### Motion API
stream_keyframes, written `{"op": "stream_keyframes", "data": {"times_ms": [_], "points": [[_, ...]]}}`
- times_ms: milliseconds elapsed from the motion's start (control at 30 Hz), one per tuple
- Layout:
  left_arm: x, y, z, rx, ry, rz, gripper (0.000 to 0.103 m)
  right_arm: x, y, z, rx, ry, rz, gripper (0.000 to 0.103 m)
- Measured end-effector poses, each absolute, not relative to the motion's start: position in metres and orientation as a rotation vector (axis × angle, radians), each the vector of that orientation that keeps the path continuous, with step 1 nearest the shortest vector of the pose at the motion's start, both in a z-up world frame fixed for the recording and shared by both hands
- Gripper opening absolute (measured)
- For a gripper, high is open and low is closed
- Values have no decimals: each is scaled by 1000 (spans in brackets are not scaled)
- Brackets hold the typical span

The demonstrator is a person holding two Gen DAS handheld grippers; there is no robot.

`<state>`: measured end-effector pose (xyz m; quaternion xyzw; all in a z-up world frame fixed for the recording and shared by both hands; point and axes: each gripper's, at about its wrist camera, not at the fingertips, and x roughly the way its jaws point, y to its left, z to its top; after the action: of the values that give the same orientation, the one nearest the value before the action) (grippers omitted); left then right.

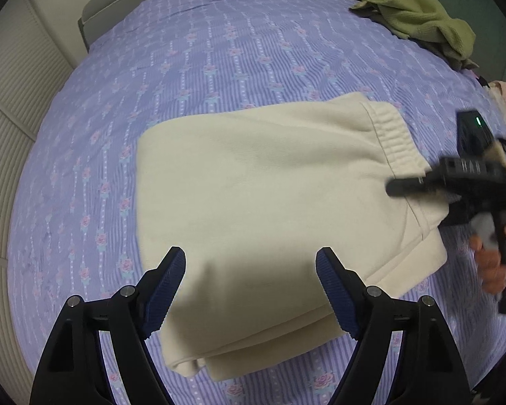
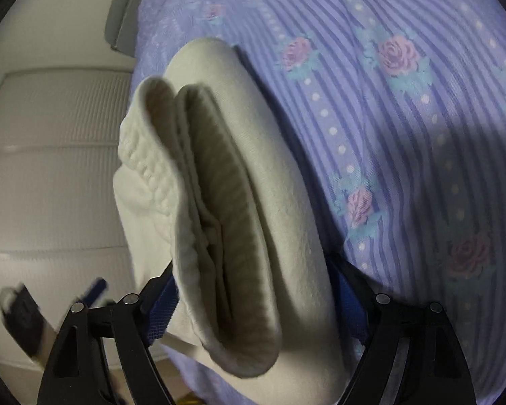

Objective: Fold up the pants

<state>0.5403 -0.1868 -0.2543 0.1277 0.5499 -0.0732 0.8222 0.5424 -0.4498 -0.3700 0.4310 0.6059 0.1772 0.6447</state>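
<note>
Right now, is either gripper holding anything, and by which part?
The right gripper straddles the cream pants at their waistband end; a firm clamp cannot be told. The left gripper holds nothing.

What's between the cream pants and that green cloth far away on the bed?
Only bare purple bedsheet between the pants and green cloth, in the left wrist view.

No legible text, labels, brands or numbers in either wrist view.

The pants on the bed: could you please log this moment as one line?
pants: folded, on bed | left gripper: open, above pants | right gripper: jaws around waistband end, grip unclear
</note>
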Motion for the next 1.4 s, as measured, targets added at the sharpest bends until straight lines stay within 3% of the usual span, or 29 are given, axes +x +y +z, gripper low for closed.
{"op": "stream_keyframes", "data": {"times_ms": [67, 200, 367, 433, 500, 600, 800, 900, 1167, 1233, 1267, 1300, 1400], "points": [[540, -185, -256, 257, 1178, -162, 79, 548, -443, -361, 984, 1398, 429, 76], [541, -171, -257, 199, 1191, -147, 79, 540, -422, -323, 884, 1285, 534, 75], [550, -150, -263, 123, 1229, -76, 79, 558, -416, -370, 998, 1388, 364, 75], [550, -141, -261, 85, 1231, -76, 79, 555, -414, -362, 1018, 1371, 297, 70], [549, -128, -256, 40, 1216, -79, 81, 549, -405, -342, 914, 1359, 245, 53], [550, -100, -249, 16, 1172, -63, 90, 548, -385, -310, 751, 1357, 114, 45], [565, -17, -261, -250, 1175, -117, 96, 555, -351, -286, 459, 1316, -44, 44], [578, -9, -283, -258, 1205, -206, 96, 556, -340, -284, 349, 1308, -38, 44], [620, -22, -341, -369, 1311, -330, 94, 555, -358, -299, 401, 1348, -35, 45], [626, -23, -351, -445, 1353, -379, 88, 551, -357, -300, 387, 1350, -47, 45], [627, -24, -354, -489, 1374, -396, 72, 549, -356, -298, 380, 1349, -50, 45], [625, -25, -352, -543, 1387, -433, 67, 548, -356, -297, 378, 1347, -50, 45], [611, -32, -325, -512, 1298, -535, 67, 546, -360, -298, 396, 1344, -34, 45]]}}
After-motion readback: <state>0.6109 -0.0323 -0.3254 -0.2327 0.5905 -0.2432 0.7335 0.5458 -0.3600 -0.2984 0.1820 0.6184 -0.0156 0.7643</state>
